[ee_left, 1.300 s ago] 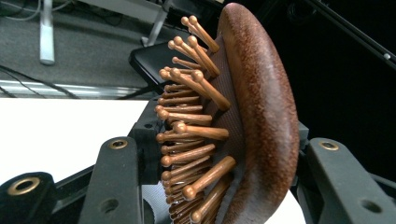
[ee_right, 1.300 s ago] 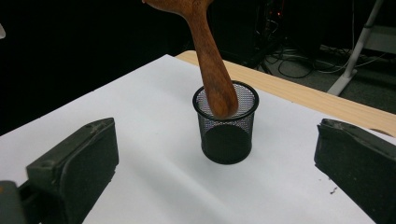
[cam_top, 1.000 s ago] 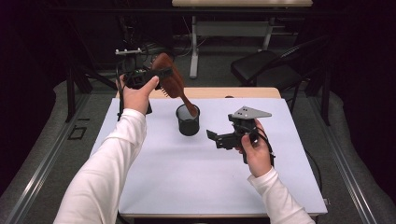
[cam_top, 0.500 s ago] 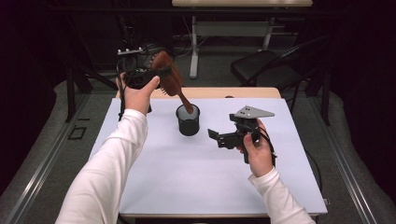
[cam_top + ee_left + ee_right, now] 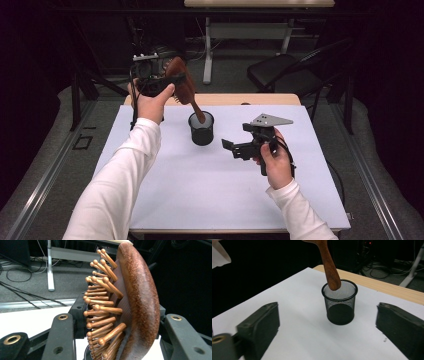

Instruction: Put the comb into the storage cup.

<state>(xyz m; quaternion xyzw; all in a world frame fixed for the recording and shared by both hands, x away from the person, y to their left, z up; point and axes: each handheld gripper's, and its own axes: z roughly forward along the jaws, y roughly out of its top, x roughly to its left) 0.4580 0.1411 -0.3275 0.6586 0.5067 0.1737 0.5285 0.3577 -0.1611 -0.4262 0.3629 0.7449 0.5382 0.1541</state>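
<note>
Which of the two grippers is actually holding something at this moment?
The left gripper: its fingers clamp the head of the wooden hairbrush, whose handle tip dips into the black mesh cup. The right gripper is open, with nothing between its fingers.

White sleeves [image 5: 125, 180]; black tools, brass screws [image 5: 62, 317].
</note>
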